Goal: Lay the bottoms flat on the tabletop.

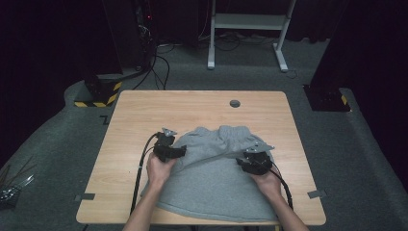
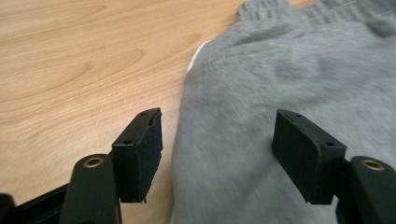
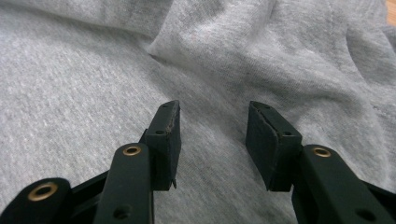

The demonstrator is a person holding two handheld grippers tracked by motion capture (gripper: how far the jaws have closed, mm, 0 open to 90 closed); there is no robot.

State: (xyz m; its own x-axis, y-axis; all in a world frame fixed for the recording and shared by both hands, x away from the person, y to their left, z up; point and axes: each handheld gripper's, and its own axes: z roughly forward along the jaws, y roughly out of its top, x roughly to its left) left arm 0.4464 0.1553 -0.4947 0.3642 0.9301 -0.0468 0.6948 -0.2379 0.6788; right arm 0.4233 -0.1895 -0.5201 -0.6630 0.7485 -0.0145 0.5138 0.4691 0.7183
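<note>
A grey garment (image 1: 216, 178), seemingly sweat shorts with a ribbed waistband (image 1: 234, 130), lies spread on the near half of a wooden table (image 1: 144, 110). Its long axis runs from the person's edge of the table toward the far side, with the waistband at the far end pointing toward the round grommet hole (image 1: 235, 103) in the tabletop, and its wide hem at the near edge. The left gripper (image 1: 168, 147) sits at the garment's left border, just short of the waistband corner; in the left gripper view its jaws stand wide apart, one over bare wood and the other over grey fabric (image 2: 280, 84), straddling the cloth's edge with nothing pinched between them. The right gripper (image 1: 255, 161) rests over the garment's right side, nearer the waistband than the hem; in the right gripper view its jaws are parted with a clear gap, hovering just above the fleece (image 3: 93, 70) near a soft fold (image 3: 161, 49), gripping nothing. A black cable (image 1: 139, 173) trails from the left gripper back along the table beside the garment.
</note>
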